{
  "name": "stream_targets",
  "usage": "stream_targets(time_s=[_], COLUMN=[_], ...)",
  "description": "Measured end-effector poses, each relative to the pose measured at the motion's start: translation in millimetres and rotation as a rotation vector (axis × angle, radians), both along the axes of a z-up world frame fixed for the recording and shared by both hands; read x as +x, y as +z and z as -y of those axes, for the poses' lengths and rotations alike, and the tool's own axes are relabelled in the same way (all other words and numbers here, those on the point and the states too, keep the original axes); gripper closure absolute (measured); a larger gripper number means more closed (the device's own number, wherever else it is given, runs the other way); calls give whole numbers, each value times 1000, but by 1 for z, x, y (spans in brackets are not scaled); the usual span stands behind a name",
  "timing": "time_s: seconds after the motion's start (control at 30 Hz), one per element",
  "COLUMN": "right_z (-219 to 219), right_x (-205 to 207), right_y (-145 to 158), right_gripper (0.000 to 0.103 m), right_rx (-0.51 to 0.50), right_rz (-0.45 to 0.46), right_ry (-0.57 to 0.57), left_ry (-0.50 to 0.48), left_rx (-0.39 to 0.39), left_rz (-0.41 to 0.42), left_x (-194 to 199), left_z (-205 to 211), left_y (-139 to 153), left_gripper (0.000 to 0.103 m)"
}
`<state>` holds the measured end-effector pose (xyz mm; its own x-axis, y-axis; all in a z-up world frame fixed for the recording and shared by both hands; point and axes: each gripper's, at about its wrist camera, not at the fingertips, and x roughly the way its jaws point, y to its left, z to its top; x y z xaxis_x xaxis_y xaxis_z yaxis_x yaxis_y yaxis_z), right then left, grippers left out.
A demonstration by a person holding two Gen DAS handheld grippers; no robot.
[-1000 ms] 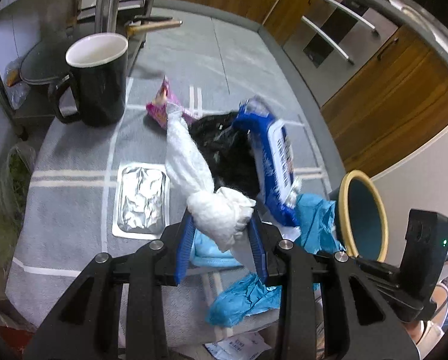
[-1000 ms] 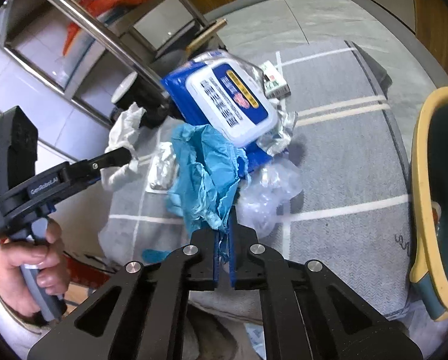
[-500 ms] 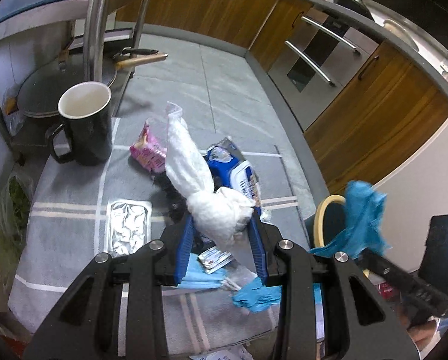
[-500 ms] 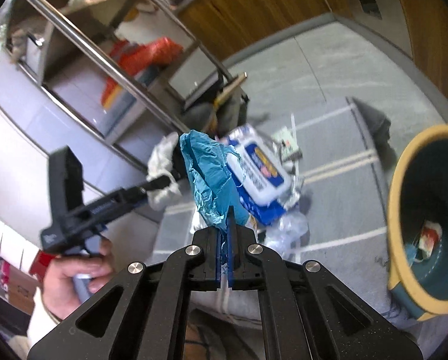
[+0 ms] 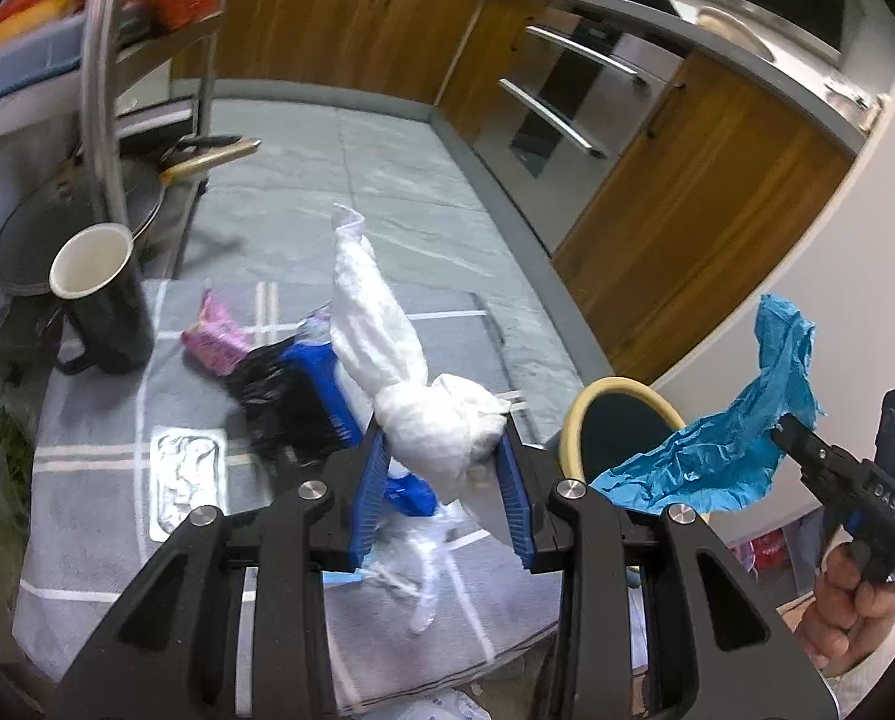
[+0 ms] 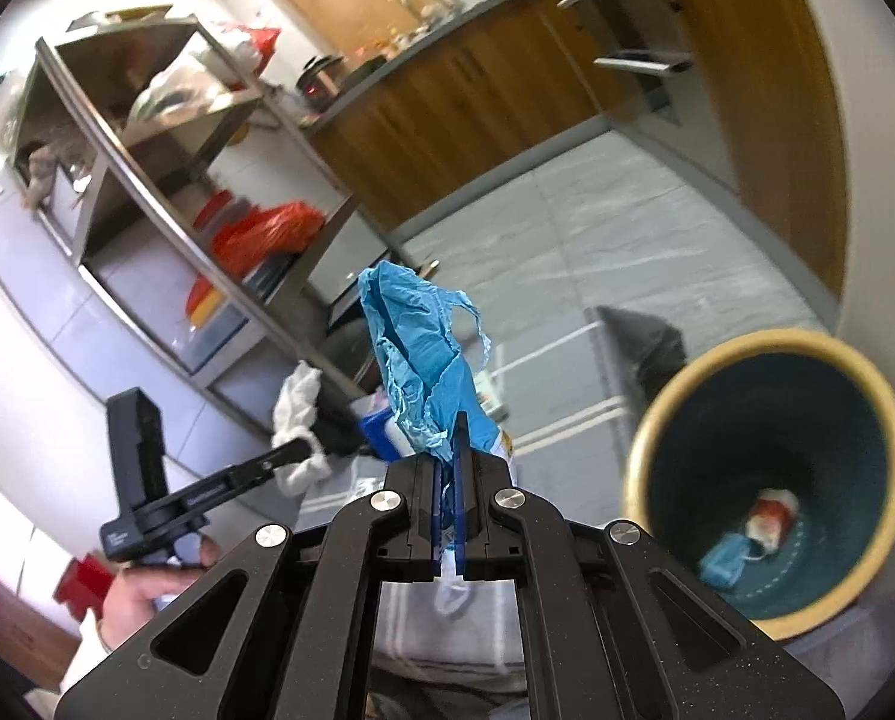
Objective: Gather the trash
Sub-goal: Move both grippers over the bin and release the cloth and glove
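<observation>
1. Both hands are loaded. The left tongs [image 5: 441, 483] are partly closed on a knotted white rag [image 5: 429, 420], gripping its fat bunched end, with the twisted tail sticking up and away from the fingers.
2. The right tongs [image 6: 446, 468] are pinched nearly flat on a crumpled blue glove [image 6: 429, 354], which stands up above the fingertips.
3. The bin [image 6: 771, 540], dark inside with a yellow rim, sits just to the right of the right tongs. A few bits already lie at its bottom, so I'd say the collecting is under way.
4. Neither held piece is over the bin's mouth yet. The glove is near the rim, while the rag hangs over the tabletop [image 5: 87, 468].
5. Plenty is left on the tabletop: a blue wipes pack [image 5: 321, 384], a black bag [image 5: 279, 402], a pink wrapper [image 5: 216, 342], a foil blister sheet [image 5: 186, 474] and some clear plastic near the front edge.
6. A black mug [image 5: 102, 306] stands upright at the far left, apart from the litter; I doubt it counts as trash.
</observation>
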<state>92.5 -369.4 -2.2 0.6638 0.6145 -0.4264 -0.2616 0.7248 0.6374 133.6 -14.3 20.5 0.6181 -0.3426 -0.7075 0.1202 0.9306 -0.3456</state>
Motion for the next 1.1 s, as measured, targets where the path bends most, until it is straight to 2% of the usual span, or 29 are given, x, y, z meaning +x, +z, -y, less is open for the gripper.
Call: stream_targets(time_s=[0.23,0.53,0.9,1.1], right_z=[49,88,114,116], right_x=[-13,-25,-30,-28], right_y=[-5,-14,-35,-47], right_gripper=[99,99,99,99], right_rx=[-3,-15,-51,-101], right_rz=[6,-6,-59,-106], right_ry=[-101,-201,-275,-289], left_ry=[-97,-259,-403,-463], left_rx=[-2,21,31,82], left_rz=[26,-2,-79,-138], left_x=[-1,0,11,20], left_z=[47,124,196,232], left_y=[10,-6,-46,-80], left_gripper=[69,69,69,69])
